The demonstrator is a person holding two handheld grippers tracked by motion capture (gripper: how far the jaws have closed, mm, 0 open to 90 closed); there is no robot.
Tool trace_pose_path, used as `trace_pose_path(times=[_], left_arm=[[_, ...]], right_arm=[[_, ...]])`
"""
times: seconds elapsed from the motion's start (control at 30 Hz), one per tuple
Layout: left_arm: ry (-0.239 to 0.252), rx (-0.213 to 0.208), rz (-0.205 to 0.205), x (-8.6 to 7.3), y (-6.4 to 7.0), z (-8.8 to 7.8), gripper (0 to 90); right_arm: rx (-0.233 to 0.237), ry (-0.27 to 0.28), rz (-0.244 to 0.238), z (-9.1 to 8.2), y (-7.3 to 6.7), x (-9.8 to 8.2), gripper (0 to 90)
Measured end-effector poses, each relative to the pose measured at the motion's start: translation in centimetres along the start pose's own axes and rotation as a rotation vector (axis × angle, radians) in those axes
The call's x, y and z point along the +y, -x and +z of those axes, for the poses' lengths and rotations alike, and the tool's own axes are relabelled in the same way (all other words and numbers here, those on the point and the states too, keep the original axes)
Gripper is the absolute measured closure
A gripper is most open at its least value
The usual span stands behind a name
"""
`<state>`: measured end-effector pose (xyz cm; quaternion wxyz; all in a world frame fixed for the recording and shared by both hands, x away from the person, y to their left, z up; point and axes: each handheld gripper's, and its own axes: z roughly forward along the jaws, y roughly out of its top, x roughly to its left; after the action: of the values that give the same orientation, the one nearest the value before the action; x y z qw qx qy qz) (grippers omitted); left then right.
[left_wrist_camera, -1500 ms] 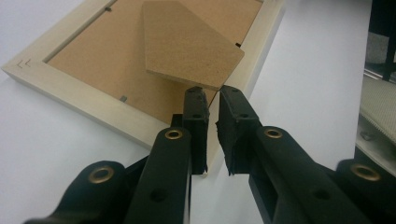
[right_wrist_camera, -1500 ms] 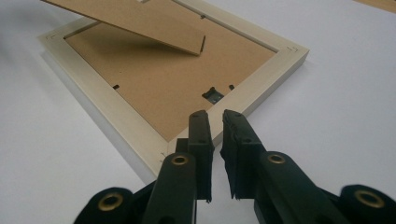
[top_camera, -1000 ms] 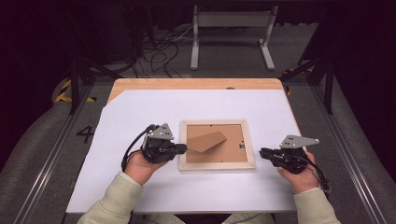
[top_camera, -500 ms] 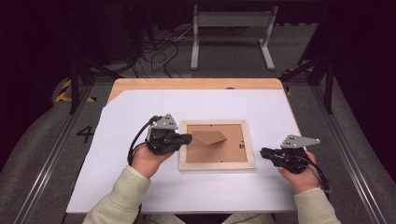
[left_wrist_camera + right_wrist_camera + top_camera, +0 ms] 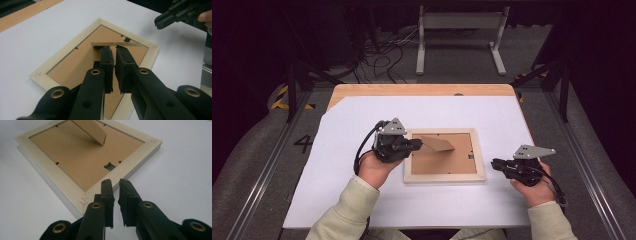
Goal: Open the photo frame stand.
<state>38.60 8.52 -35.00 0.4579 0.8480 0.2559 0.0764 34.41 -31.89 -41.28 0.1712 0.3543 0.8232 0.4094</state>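
1. High view: a picture frame [image 5: 445, 156] lies face down in the middle of a white table [image 5: 337, 125], its cardboard stand [image 5: 438, 144] raised. The left gripper [image 5: 418, 144] reaches over the frame's left edge; the right gripper [image 5: 495, 163] rests just beside the frame's lower right corner.
2. Left gripper view: the left gripper [image 5: 115, 53] hovers above the brown backing, its jaws nearly together, having just parted a little, with nothing between them. Its tips look close to the stand [image 5: 116, 44], though contact is hard to judge.
3. Right gripper view: the right gripper [image 5: 113, 185] points at the frame [image 5: 65, 182] near one corner, its jaws a narrow slit apart and gripping nothing.
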Motion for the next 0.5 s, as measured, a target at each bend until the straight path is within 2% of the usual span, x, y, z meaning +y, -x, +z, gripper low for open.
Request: trace_pose_path(times=[0.3, 0.43, 0.5], left_arm=[[-0.042, -0.004, -0.02, -0.8, -0.3, -0.4, 76.0], [-0.036, -0.009, -0.04, -1.0, -0.7, -1.4, 64.3], [-0.029, -0.016, -0.08, -1.0, -0.9, -2.1, 62.2]], right_arm=[[-0.001, 0.012, 0.0, -0.2, 0.1, 0.0, 81.9], [0.002, 0.014, 0.0, -0.2, 0.1, 0.0, 81.8], [0.001, 0.013, -0.002, -0.2, 0.1, 0.0, 81.8]])
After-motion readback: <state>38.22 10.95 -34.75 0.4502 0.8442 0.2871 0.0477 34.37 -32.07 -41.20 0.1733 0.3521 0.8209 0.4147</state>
